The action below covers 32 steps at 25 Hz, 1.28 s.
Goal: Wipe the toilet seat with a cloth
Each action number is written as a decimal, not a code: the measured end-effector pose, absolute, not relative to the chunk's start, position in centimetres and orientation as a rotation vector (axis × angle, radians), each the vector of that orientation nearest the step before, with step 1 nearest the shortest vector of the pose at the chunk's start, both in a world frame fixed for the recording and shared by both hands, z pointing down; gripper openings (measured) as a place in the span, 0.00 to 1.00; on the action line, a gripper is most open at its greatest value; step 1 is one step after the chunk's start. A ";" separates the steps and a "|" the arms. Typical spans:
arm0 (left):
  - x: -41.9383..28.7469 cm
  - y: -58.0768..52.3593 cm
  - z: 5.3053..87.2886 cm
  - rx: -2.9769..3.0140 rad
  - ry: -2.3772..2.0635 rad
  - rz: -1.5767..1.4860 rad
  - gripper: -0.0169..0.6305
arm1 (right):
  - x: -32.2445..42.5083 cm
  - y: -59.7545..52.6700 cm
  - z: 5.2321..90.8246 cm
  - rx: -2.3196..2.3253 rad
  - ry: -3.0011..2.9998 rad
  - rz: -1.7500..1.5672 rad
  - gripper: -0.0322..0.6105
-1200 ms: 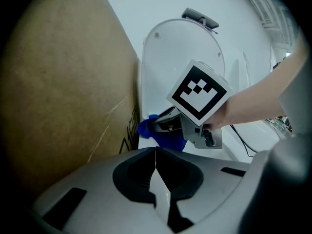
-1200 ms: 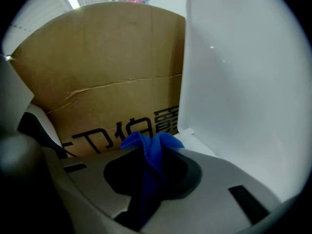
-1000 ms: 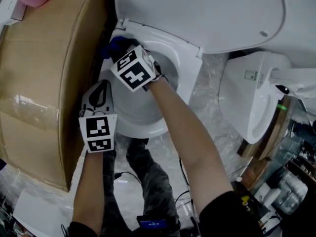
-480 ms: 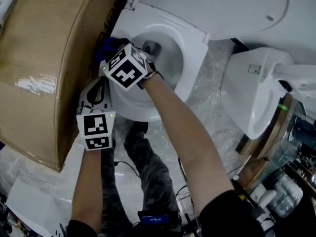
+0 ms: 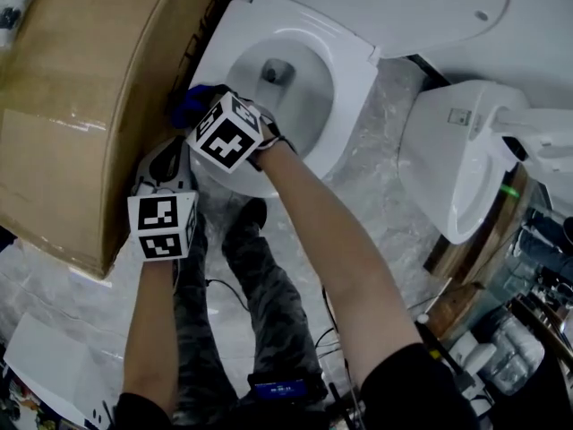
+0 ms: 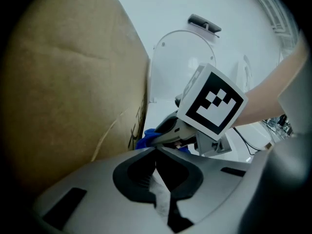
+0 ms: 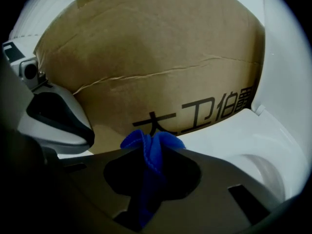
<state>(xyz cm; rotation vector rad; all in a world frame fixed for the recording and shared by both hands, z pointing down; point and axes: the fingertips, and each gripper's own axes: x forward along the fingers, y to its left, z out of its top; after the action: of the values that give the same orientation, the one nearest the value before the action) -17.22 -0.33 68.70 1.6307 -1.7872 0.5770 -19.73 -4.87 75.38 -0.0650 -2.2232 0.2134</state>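
A person bends over a white toilet seat (image 5: 351, 83) at upper centre of the head view, its lid (image 5: 376, 3) raised. The right gripper (image 7: 151, 149) is clamped on a bunched blue cloth (image 5: 190, 104), which sits at the seat's left edge just beside a large cardboard box (image 5: 89, 106) filling the upper left. Below it, at centre left, the left gripper (image 6: 156, 152) has its jaws closed together. A second white toilet (image 5: 457, 168) stands at right
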 end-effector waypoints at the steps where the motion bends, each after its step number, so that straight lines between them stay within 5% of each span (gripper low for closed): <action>1: -17.3 0.2 68.7 1.627 -1.787 0.585 0.05 | -19.4 -4.3 75.5 -0.073 -2.215 0.213 0.15; 32: -7.5 2.2 68.6 1.837 -1.558 0.793 0.05 | -3.6 4.0 76.2 0.090 -2.099 0.330 0.15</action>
<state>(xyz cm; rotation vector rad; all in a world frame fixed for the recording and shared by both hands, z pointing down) -7.50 2.20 68.65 1.8374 -1.5578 0.7934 -3.64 4.03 76.15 0.0902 -2.0987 0.3296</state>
